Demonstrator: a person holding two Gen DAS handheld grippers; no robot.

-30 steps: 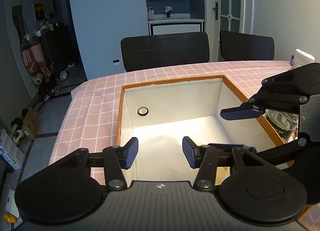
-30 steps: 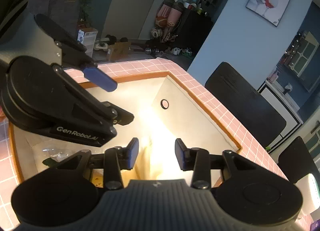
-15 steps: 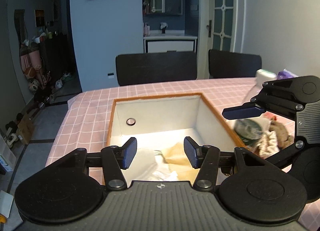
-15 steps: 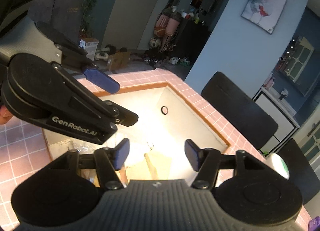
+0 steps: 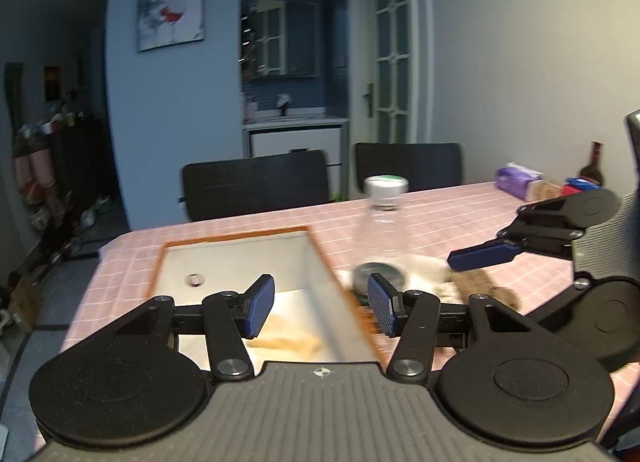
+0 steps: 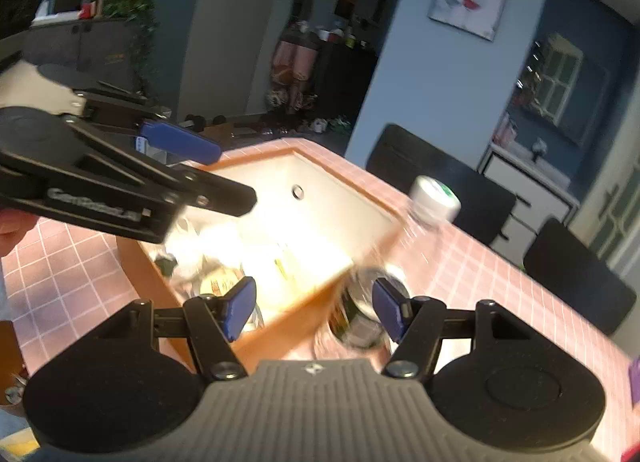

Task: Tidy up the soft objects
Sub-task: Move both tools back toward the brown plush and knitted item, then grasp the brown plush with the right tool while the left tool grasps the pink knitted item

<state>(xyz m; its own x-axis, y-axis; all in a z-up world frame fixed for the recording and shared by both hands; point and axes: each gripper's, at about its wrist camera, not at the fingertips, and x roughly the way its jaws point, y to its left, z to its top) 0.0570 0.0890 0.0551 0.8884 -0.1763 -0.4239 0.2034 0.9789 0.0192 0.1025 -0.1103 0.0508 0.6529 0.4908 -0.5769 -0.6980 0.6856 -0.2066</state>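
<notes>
A white box with an orange rim (image 5: 236, 236) stands on the pink checked tablecloth. A beige piece (image 5: 290, 342) lies inside it. Just right of the box, a white and brown fluffy cloth pile (image 5: 440, 280) lies blurred behind a clear plastic bottle (image 5: 380, 230). My left gripper (image 5: 320, 310) hovers open over the box's right wall with nothing between its fingers. In the right wrist view my right gripper (image 6: 316, 308) is open above the box's corner (image 6: 320, 294), and the bottle (image 6: 434, 200) lies below its right finger, apart from the pads. One blue finger (image 5: 480, 254) of it shows over the cloth.
Two black chairs (image 5: 256, 186) stand behind the table. A purple tissue pack (image 5: 516, 178) and a dark wine bottle (image 5: 594, 166) sit at the far right. Clear plastic and other items (image 6: 208, 274) lie in the box's near end. The left gripper's blue finger (image 6: 180, 142) shows at upper left.
Both grippers have lifted out of the box and shifted right. The right gripper's jaws have widened. The bottle and the fluffy pile have come into view.
</notes>
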